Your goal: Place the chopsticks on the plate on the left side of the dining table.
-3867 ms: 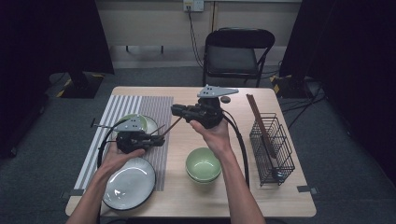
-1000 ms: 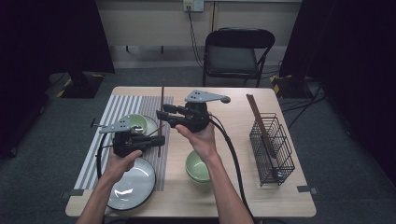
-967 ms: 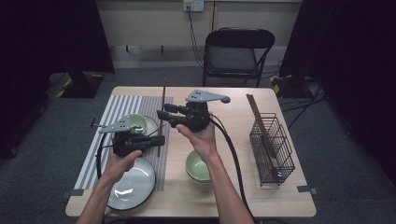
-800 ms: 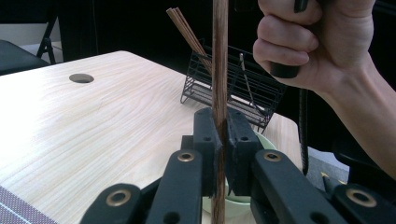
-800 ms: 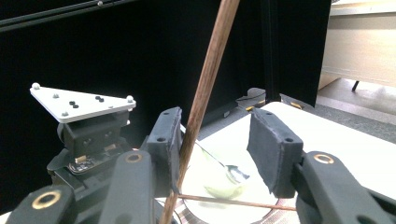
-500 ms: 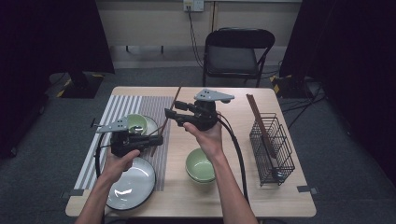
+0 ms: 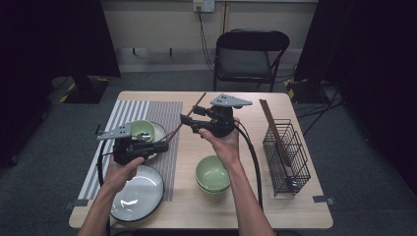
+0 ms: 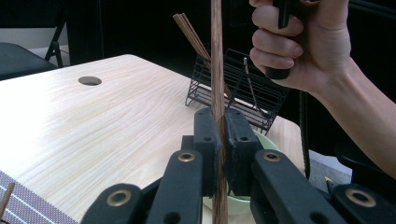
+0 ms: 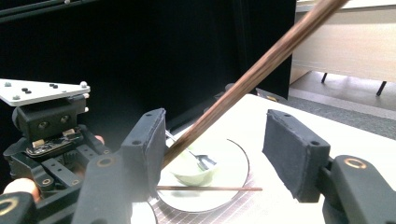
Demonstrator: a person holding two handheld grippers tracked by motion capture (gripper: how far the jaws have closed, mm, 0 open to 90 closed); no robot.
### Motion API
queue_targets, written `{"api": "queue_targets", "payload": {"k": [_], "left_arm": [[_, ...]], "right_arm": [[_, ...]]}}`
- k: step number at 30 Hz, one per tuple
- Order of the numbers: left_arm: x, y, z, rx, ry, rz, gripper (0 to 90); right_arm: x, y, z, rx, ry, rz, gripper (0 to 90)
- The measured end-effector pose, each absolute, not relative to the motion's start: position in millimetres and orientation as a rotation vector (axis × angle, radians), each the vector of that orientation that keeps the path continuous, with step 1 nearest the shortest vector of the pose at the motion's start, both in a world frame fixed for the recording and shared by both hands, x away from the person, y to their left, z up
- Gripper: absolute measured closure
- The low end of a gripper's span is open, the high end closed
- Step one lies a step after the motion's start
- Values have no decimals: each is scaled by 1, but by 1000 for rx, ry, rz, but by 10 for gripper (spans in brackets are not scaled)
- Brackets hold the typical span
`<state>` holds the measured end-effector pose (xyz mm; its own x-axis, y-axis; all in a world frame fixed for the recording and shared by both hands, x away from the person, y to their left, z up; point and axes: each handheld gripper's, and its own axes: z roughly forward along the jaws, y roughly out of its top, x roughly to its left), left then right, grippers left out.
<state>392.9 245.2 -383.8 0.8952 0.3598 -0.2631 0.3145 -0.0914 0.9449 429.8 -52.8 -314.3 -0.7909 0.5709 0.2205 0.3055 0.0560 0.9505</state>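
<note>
A chopstick (image 8: 216, 93) is being handed over: pinched by the left tongs (image 8: 221, 154), just released by the spreading right tongs (image 9: 212, 154), whose withdrawal is called for next.

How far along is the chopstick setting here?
Done: one chopstick lies on the plate by the small bowl. In hand: the left gripper is shut on a second chopstick, and the right gripper has just been opening its jaws around it. Left: probably laying it beside the first.

Dim room with dark surroundings, overhead light glaring on the tabletop (image 7: 295, 196), near fingers (image 9: 140, 149) blurred
</note>
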Motion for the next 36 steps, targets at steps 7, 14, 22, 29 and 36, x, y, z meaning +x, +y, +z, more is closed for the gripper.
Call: {"api": "queue_targets", "payload": {"k": [7,14,22,29,36], "left_arm": [[393,247,-384,1687,523,43,850],[393,249,-383,1688,527,48,850],[394,248,-387,1699,533,43,850],[393,247,-387,1721,523,50,850],[393,248,-387,1727,524,53,850]], "right_arm": [[431,-60,-313,917,2097,1785,368],[433,-66,-317,942,2089,1767,358],[433,-68,-314,943,2089,1739,295],[435,-74,-308,938,2050,1739,206],[440,-78,-310,977,2031,1712,185]]}}
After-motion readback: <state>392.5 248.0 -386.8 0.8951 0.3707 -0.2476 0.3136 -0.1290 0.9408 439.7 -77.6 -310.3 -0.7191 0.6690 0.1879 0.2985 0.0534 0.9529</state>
